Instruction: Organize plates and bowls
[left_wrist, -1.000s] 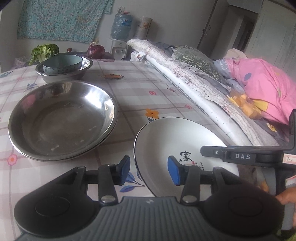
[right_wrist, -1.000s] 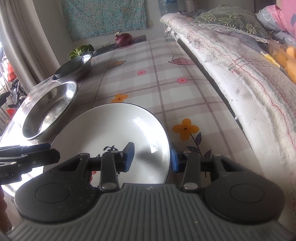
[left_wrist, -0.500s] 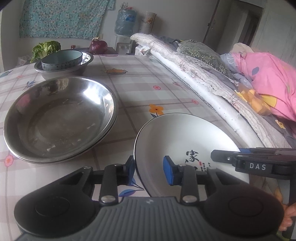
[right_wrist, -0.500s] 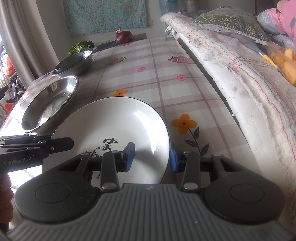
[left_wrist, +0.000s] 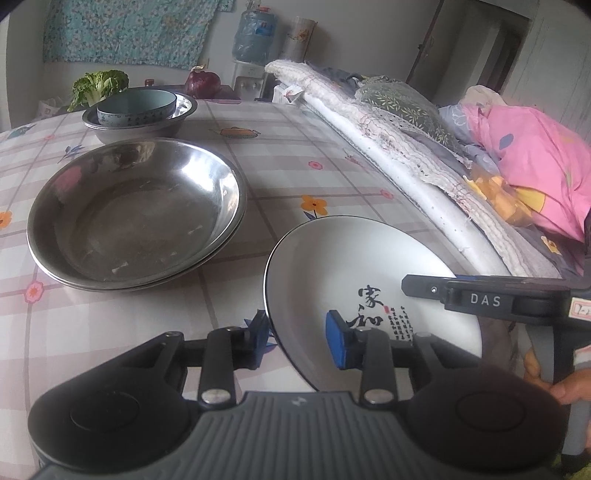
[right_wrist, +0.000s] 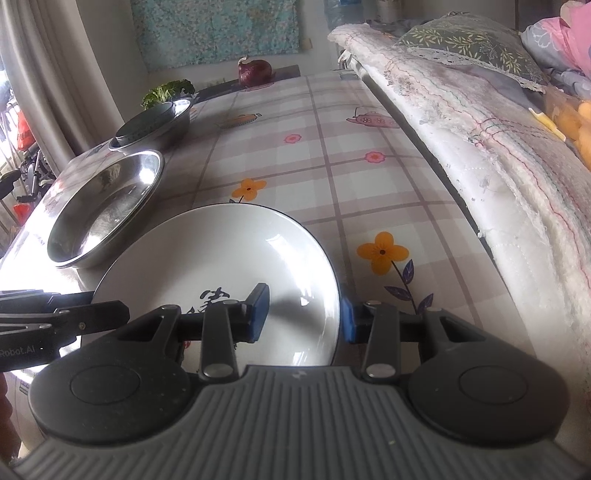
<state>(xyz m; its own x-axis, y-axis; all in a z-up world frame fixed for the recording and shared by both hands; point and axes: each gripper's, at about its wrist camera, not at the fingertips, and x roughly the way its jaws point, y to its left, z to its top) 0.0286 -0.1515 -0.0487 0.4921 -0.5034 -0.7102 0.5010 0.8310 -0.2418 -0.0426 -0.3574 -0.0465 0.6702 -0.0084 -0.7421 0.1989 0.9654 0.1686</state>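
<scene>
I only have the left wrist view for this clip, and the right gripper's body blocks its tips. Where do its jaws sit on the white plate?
Observer: The right gripper has its jaws astride the white plate at the rim, one pad inside the dish and one outside.
Operator: What lies beyond the steel basins?
Observer: A curtain hangs beside that edge of the table.

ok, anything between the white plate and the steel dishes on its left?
Nothing visible. Both grippers, left and right, straddle the white plate's rim on opposite sides. Only bare tablecloth lies between it and the stacked steel dishes.
</scene>
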